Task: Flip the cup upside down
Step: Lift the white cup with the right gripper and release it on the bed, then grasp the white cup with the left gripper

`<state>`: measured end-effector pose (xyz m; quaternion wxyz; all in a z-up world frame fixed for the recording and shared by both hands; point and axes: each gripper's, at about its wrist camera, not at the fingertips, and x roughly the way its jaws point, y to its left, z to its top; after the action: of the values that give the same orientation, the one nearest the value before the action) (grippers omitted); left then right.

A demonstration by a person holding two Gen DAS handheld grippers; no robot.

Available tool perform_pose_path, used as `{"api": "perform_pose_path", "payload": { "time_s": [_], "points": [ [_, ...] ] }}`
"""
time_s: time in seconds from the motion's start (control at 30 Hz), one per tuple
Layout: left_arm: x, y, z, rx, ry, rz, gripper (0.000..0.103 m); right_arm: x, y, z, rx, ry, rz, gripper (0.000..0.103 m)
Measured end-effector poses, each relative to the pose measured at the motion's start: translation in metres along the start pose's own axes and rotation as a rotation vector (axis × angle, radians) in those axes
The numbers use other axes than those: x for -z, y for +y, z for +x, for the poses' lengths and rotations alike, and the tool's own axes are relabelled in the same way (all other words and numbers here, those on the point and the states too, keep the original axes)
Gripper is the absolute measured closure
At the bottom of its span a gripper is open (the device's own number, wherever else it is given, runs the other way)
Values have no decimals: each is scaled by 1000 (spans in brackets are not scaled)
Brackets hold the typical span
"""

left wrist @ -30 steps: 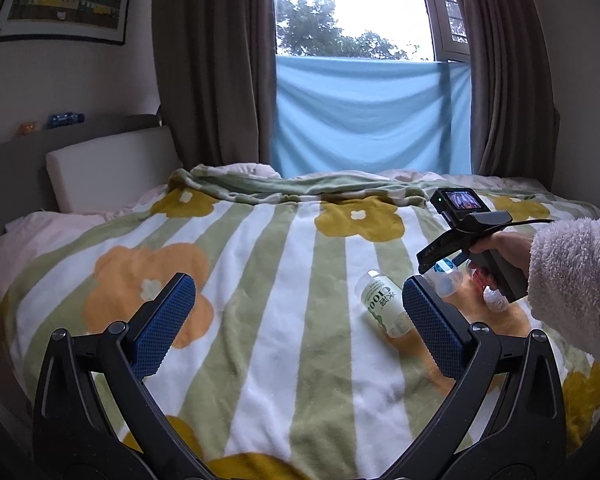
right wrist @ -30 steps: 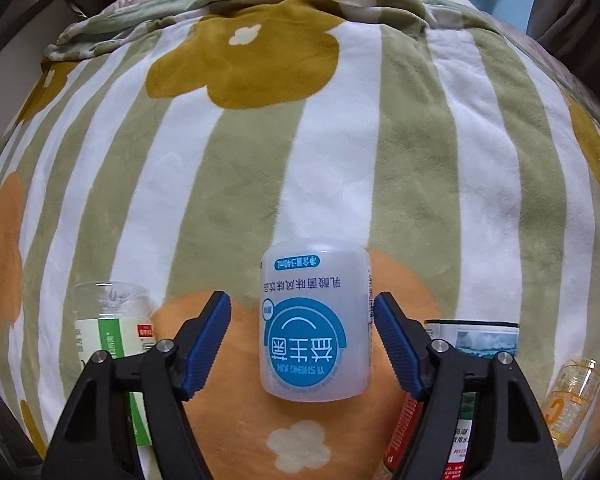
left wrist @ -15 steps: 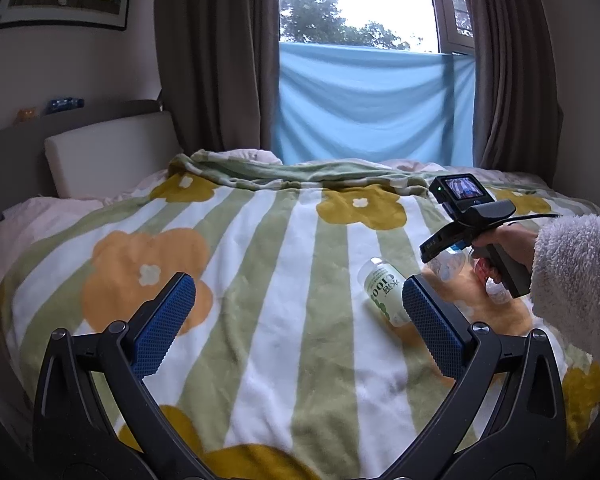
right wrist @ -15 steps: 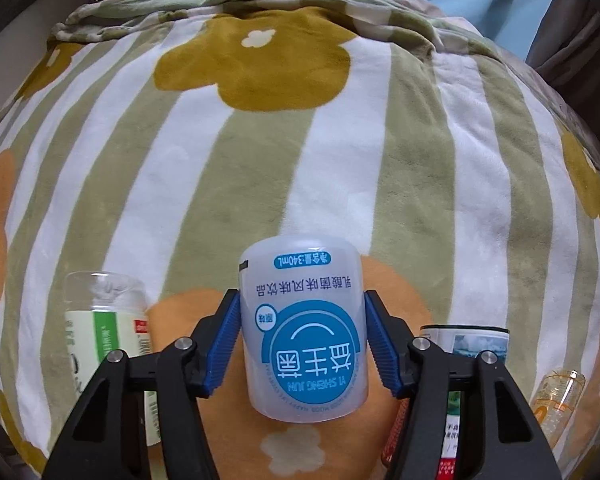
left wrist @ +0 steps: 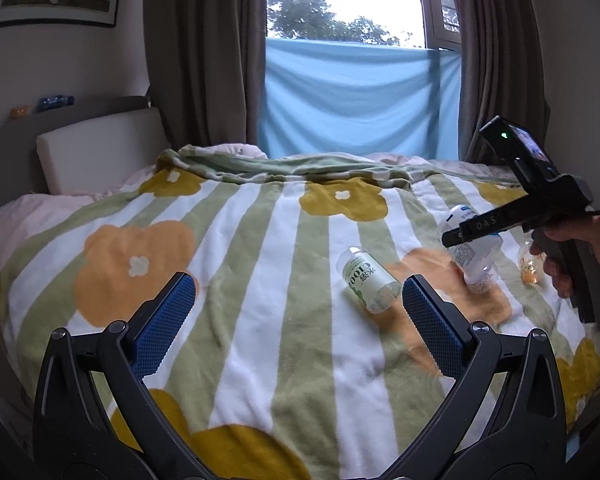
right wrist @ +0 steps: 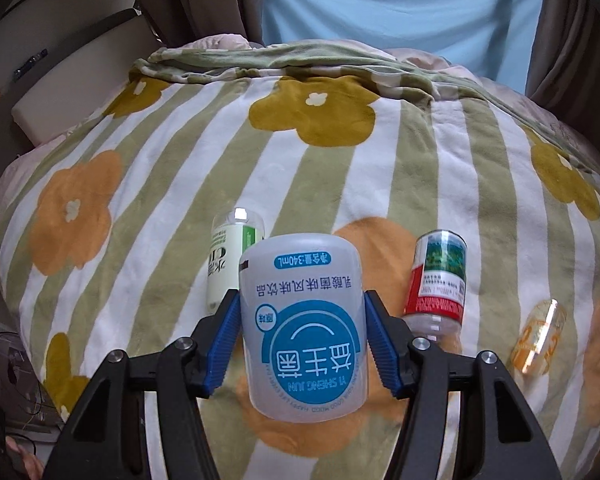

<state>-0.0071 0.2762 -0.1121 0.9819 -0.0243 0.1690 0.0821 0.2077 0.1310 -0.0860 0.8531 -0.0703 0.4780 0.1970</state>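
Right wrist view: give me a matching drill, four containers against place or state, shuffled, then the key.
Things:
1. translucent white bottle with blue round label
2. clear bottle with green and white label
3. clear bottle with red and green label
4. small clear bottle with orange print

Places or states:
A. lying farthest right on the striped flower blanket
B. clamped between the blue pads of the right gripper
C. just left of the held bottle, partly behind it
D. just right of the held bottle

Pairs: 1-B, 2-C, 3-D, 4-A
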Motion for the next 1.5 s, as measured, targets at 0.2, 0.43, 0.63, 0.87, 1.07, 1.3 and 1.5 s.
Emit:
{"api": "perform_pose_path", "payload": {
  "time_s": [0.2, 0.43, 0.63, 0.87, 1.07, 1.3, 1.5],
  "points": [
    [11, -6, -1, 32, 29, 4, 0, 65, 5, -12, 7, 40, 6, 47],
    [20, -16, 3, 64, 71, 30, 0, 111, 0, 29, -52, 169, 95, 47],
    [29, -17, 8, 71, 127, 37, 0, 116, 7, 59, -82, 231, 154, 47],
    [31, -13, 10, 91, 161, 1, 0, 119, 10, 77, -95, 280, 173, 45],
    [28, -16, 11, 56, 186, 23, 0, 119, -2, 68, -133, 261, 235, 43],
    [13, -30, 16, 72, 224, 3, 0, 120, -28, 28, -179, 165, 267, 0],
    [-6, -55, 26, 113, 286, 9, 0, 128, -40, -20, -189, 36, 222, 0]
  ]
}}
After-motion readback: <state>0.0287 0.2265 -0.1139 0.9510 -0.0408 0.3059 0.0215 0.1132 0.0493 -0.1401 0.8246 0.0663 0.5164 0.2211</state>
